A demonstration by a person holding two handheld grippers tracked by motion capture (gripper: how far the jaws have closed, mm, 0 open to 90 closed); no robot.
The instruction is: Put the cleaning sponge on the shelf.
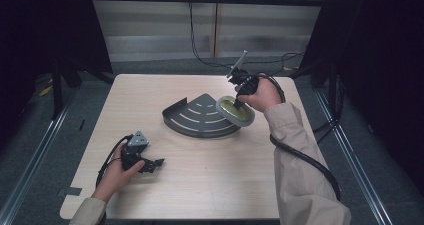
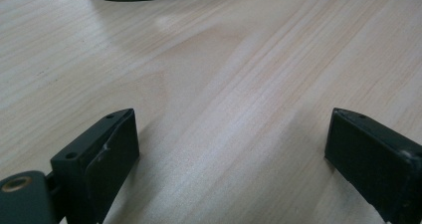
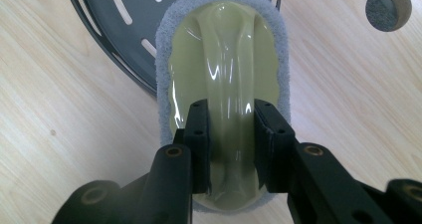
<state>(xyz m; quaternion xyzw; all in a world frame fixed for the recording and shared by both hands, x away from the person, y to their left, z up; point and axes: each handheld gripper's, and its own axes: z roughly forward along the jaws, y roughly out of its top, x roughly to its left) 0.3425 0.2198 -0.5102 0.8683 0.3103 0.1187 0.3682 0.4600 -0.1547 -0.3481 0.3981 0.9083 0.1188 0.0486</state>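
**benchguy:** why's the scrubber pad (image 3: pixel 219 79) held by that ridge and not by its edge?

**padfan:** the raised handle running down its glossy yellow-green back is the only stiff bit, I'd guess; in the right gripper view the right gripper (image 3: pixel 231 129) has both jaws clamped on either side of that ridge, pinching it; the fuzzy grey rim round the outside looks too soft to grab; held that way the scrubbing face points away from the jaws

**benchguy:** and where's it sitting relative to the rack?

**padfan:** it's at the right edge of the dark quarter-round slotted tray (image 1: pixel 200 117); from the high view the pad (image 1: pixel 235 110) is tilted and overlaps the tray's curved rim; can't tell whether it actually touches the metal or hangs just above; my read is it's either about to go into the tray or about to wipe it

**benchguy:** left hand doing anything?

**padfan:** nah; the left gripper (image 1: pixel 150 162) rests low on the wooden table (image 1: pixel 210 180), near the front left and well apart from the tray; its own view shows the jaws spread wide with bare wood between them; probably parked there to stay out of the way; could steady the tray if it slides
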